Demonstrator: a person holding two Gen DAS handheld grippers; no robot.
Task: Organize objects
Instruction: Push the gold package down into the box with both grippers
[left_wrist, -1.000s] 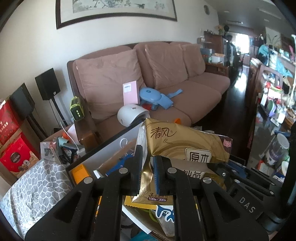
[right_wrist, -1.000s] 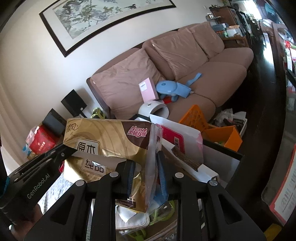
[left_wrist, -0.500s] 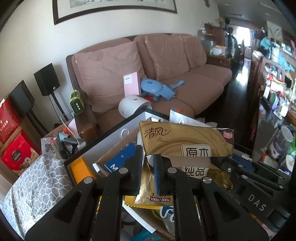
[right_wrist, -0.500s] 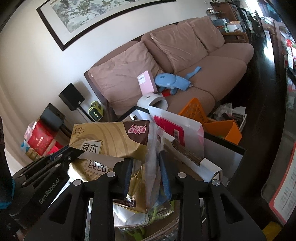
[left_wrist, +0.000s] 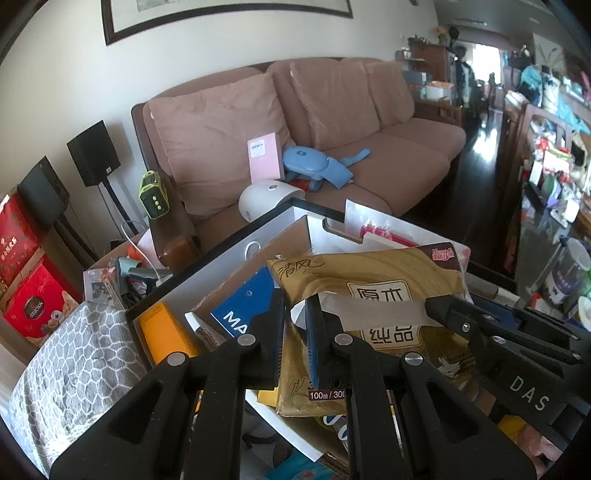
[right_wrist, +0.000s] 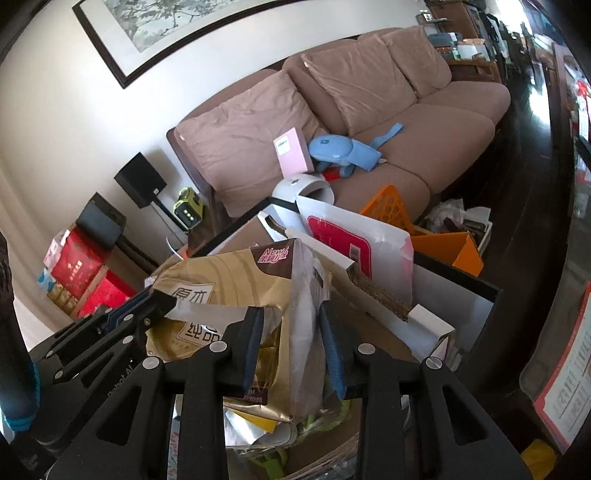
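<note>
While your left gripper pinches the gold tissue pack's end seam between nearly closed fingers, the pack has sunk from above the box onto the clutter inside, at your twelve o'clock, so placement looks nearly done. On the right, your gripper angles downward, fingers opening around the pack's clear flap, barely touching.
</note>
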